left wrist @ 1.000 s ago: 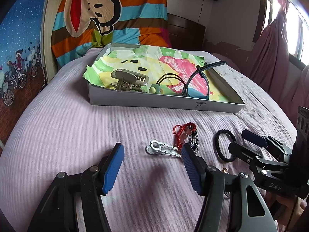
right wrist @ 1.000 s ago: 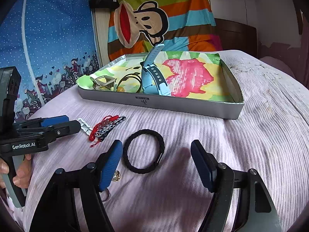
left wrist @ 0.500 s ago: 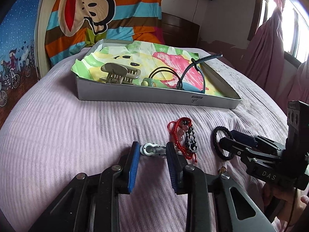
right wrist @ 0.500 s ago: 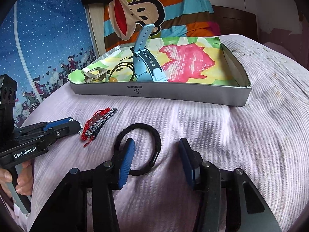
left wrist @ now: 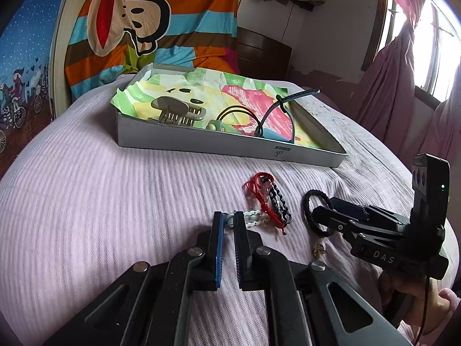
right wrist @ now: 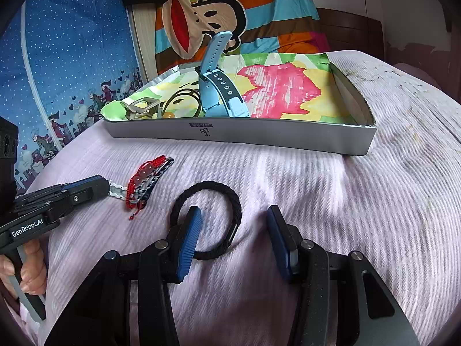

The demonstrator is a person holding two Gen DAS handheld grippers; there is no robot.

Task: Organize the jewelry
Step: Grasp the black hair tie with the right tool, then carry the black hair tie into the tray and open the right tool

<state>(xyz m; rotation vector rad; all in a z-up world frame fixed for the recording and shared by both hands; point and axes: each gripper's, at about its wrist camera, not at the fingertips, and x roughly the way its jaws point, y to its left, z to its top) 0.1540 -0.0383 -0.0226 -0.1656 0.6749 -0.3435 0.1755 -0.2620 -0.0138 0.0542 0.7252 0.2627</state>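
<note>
My left gripper (left wrist: 229, 219) is shut on the near end of a white chain bracelet (left wrist: 255, 219) that lies on the lilac bedspread; it also shows in the right wrist view (right wrist: 116, 191). Red and black bracelets (left wrist: 269, 199) lie just beyond it. My right gripper (right wrist: 233, 216) is open, its left finger inside a black braided bracelet (right wrist: 214, 191) and its right finger outside it, straddling the clasp side. A grey box (right wrist: 239, 135) lined with coloured paper holds a blue watch (right wrist: 214, 86), a beige hair claw (left wrist: 175, 112) and dark hair ties (left wrist: 236, 114).
A small gold charm (left wrist: 318, 250) lies on the bedspread near the right gripper's body. A striped monkey blanket (left wrist: 149, 26) hangs behind the box. A pink curtain (left wrist: 400, 80) and window stand at the right.
My left gripper has moved forward and closed on the white chain bracelet. My right gripper has dropped onto the black braided bracelet and narrowed its jaws around one side.
</note>
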